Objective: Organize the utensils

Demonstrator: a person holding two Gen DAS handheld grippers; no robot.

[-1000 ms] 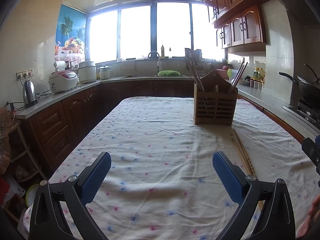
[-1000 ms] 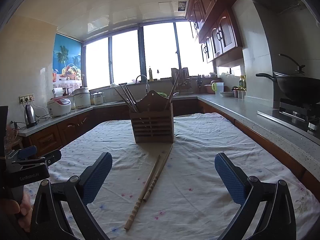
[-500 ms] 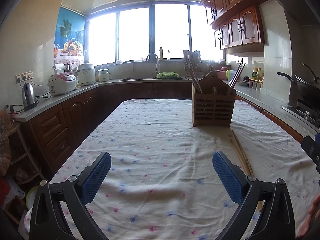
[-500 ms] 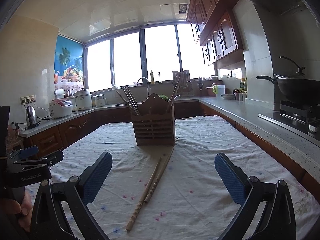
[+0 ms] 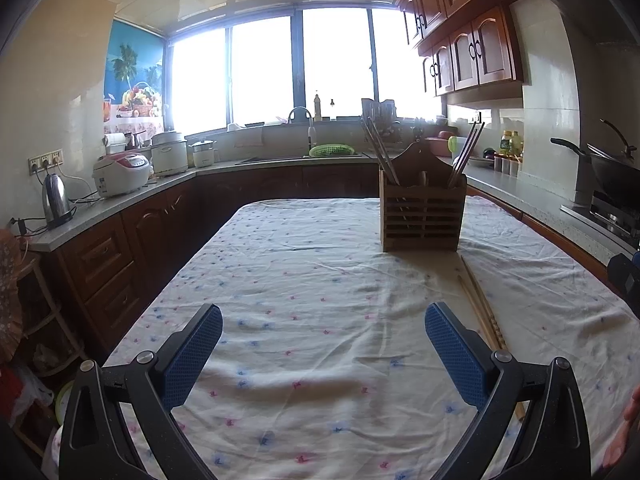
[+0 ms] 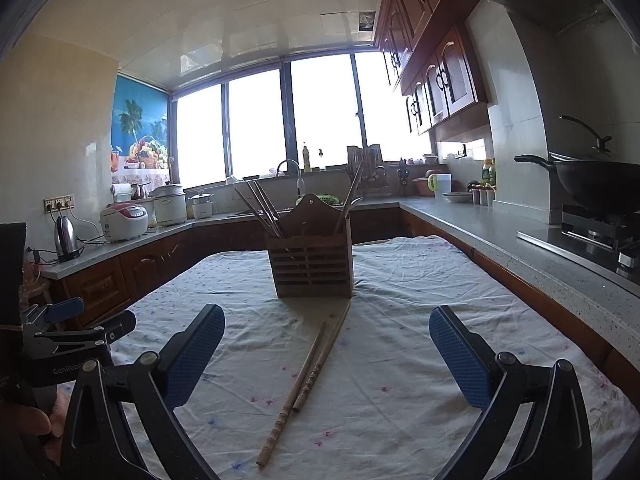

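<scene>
A slatted wooden utensil holder (image 6: 314, 262) (image 5: 422, 214) stands upright on the flowered tablecloth, with several chopsticks leaning out of both its sides. Two loose bamboo chopsticks (image 6: 306, 376) (image 5: 480, 308) lie side by side on the cloth in front of it. My right gripper (image 6: 326, 356) hovers open above them, its blue pads wide apart and holding nothing. My left gripper (image 5: 324, 354) is open and empty too, over bare cloth to the left of the chopsticks. In the right wrist view the left gripper's body (image 6: 64, 340) shows at the left edge, held by a hand.
The table (image 5: 304, 264) fills the middle of a U-shaped kitchen. Left counter: kettle (image 5: 56, 200), rice cookers (image 5: 120, 172). Back: sink and green basket (image 5: 330, 150). On the right, a stove with a black wok (image 6: 592, 184). Wooden cupboards hang above right.
Both views have tilted slightly upward, so the holder and chopsticks sit a little lower in frame. Both grippers stay open and empty; nothing on the table has moved.
</scene>
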